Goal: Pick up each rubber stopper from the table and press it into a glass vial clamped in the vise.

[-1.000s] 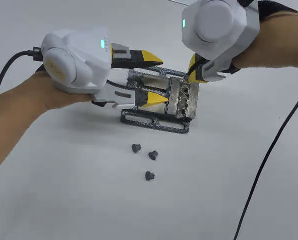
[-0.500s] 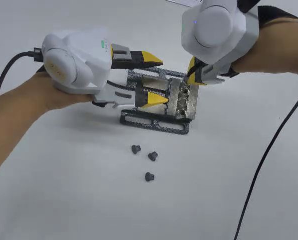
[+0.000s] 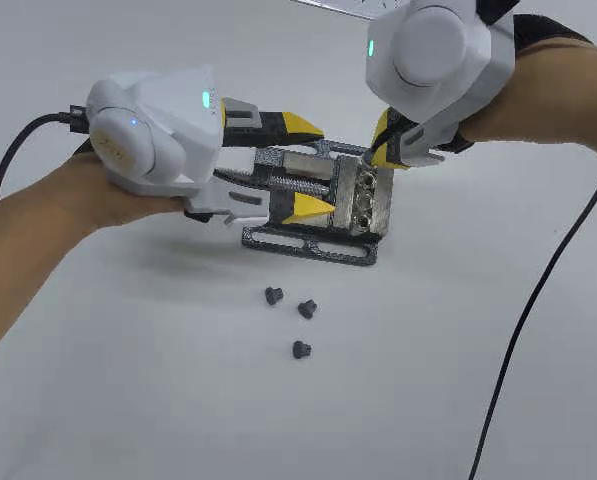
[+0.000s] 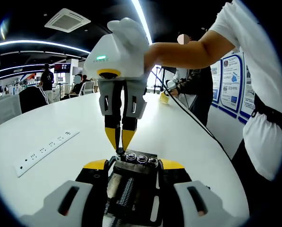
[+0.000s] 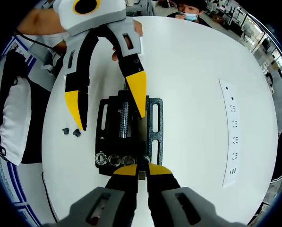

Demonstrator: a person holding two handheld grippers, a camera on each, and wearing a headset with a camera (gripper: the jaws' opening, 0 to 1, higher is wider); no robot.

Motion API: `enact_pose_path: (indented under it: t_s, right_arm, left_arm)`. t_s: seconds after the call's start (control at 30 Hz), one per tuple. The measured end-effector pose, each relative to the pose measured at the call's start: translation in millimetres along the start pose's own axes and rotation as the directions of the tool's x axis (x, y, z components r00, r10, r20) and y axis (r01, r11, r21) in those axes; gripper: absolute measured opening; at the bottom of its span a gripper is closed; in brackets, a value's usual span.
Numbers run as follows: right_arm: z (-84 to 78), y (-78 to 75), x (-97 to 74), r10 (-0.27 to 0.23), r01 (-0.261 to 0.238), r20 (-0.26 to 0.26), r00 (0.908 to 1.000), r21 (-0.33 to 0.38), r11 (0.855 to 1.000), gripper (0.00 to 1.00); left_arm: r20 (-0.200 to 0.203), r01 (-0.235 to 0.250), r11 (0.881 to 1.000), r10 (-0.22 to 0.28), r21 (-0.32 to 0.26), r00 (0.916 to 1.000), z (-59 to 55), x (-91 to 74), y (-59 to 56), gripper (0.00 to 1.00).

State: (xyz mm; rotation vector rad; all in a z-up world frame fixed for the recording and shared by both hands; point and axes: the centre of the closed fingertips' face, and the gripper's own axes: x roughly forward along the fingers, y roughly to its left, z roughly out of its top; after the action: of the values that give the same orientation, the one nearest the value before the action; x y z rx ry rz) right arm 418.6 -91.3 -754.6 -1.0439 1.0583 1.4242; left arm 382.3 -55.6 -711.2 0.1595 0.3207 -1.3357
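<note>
A dark metal vise [image 3: 308, 245] [image 5: 155, 118] clamps a row of several glass vials [image 3: 366, 205] [image 4: 141, 158] [image 5: 114, 160]. My right gripper [image 3: 376, 160] [image 5: 140, 170] [image 4: 119, 142] points down at the end vial and is shut on a small dark rubber stopper [image 4: 118, 150], which rests at that vial's mouth. My left gripper [image 3: 313, 167] [image 4: 133, 164] [image 5: 107, 106] is open, with one yellow-tipped jaw on each side of the vise body. Three loose rubber stoppers [image 3: 273, 295] [image 3: 307, 308] [image 3: 300, 350] lie on the white table in front of the vise; two of these stoppers [image 5: 65, 131] appear in the right gripper view.
A black cable [image 3: 538, 300] trails across the table on the right, and another cable [image 3: 18, 135] runs from the left gripper. A white power strip [image 4: 41, 151] [image 5: 230, 137] lies farther off. People stand and sit in the room behind.
The right gripper's tips have edged slightly left and down onto the end vial. The left gripper has drawn back a little, baring more of the vise screw.
</note>
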Motion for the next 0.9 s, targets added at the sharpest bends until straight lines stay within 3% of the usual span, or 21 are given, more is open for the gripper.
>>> enact_pose_path:
  t_s: [0.23,0.7,0.8,0.9]
  right_arm:
    - [0.4,5.6,-0.2,0.004,-0.005,0.023,0.9997,0.011,1.0,0.07]
    - [-1.1,16.2,-16.2,-0.028,0.026,0.071,0.9971,0.029,0.999,0.08]
    - [0.9,24.1,-18.2,-0.034,0.029,0.112,0.9931,0.046,0.999,0.08]
    - [6.0,30.7,-21.1,-0.053,0.041,0.172,0.9837,0.073,0.996,0.08]
  left_arm:
    - [-0.003,-0.008,1.0,0.008,0.002,1.0,2.2,-3.7,-4.1,0.4]
    - [-0.014,-0.01,1.0,0.01,0.008,0.9998,4.0,-4.9,-15.2,0.4]
    - [-0.017,-0.009,1.0,0.009,0.01,0.9998,3.1,-5.6,-19.2,0.4]
    - [-0.02,-0.01,1.0,0.01,0.007,0.9998,2.3,-7.2,-23.7,0.4]
